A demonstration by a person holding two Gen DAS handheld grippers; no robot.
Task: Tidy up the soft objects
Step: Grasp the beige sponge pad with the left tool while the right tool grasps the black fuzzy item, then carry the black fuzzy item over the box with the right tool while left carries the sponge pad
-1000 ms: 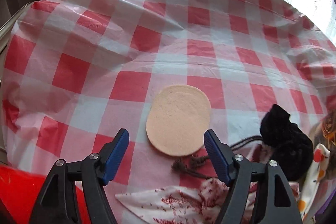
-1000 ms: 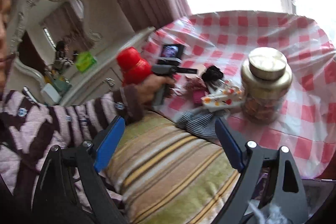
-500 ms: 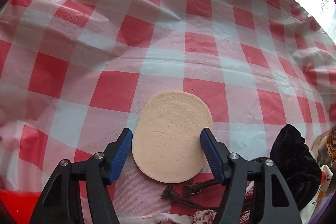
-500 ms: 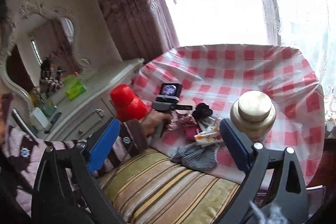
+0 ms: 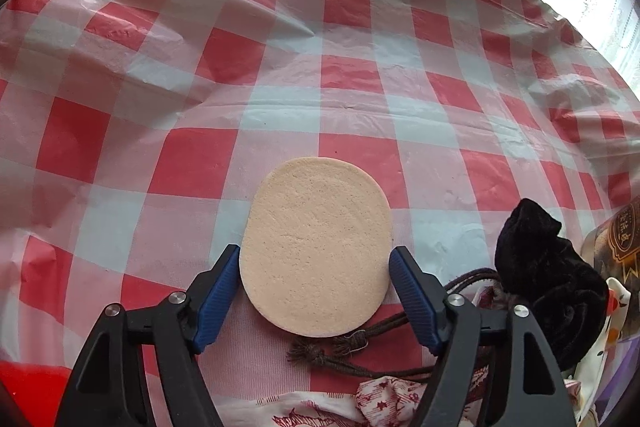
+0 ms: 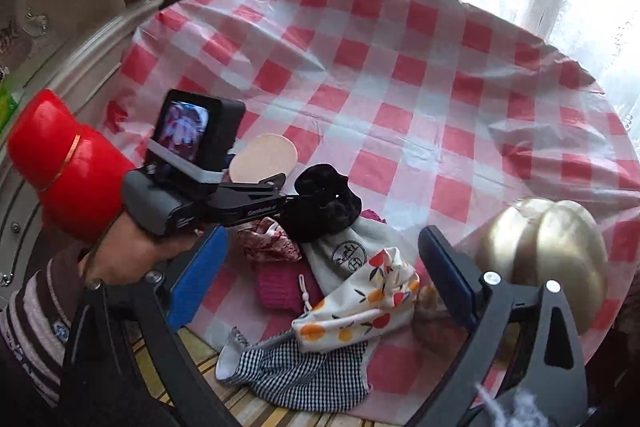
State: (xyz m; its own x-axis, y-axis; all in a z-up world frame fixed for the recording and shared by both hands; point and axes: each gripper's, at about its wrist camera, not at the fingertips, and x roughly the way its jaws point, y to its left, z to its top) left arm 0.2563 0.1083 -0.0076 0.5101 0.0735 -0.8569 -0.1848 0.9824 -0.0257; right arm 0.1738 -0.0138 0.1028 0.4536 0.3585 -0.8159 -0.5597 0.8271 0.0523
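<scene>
Left tool (image 5: 314,291): jaws spread wide, gripping nothing, one blue pad (image 5: 218,297) on each side of the peach cosmetic sponge (image 5: 316,247). Sponge lies flat on the red-and-white checked tablecloth (image 5: 280,67) of the desk, directly ahead of the tool and centred in the gap. Near end of the sponge sits between the pads; far end projects beyond the tips. Long axis runs near to far, in line with the fingers, so the narrow width faces the pads (the relation on which a squeeze would depend). Pads appear just beside the sponge edges; actual contact cannot be confirmed.

Right tool (image 6: 320,275): also spread wide and empty, held above the near edge of the desk over a pile of soft items. Clearly the farther of the two from the sponge.

Pile contents: fruit-print drawstring pouch (image 6: 360,295), checked cloth (image 6: 296,375), grey pouch (image 6: 344,247), black velvet scrunchie (image 6: 320,203). In the left view, brown cord ends (image 5: 332,347) lie just near of the sponge.

Legible markings: circular carriage emblem on the grey pouch, lettering too small to read; white lettering along the left tool body, unreadable; gold label on a jar (image 5: 620,231) at the right edge, unreadable.
</scene>
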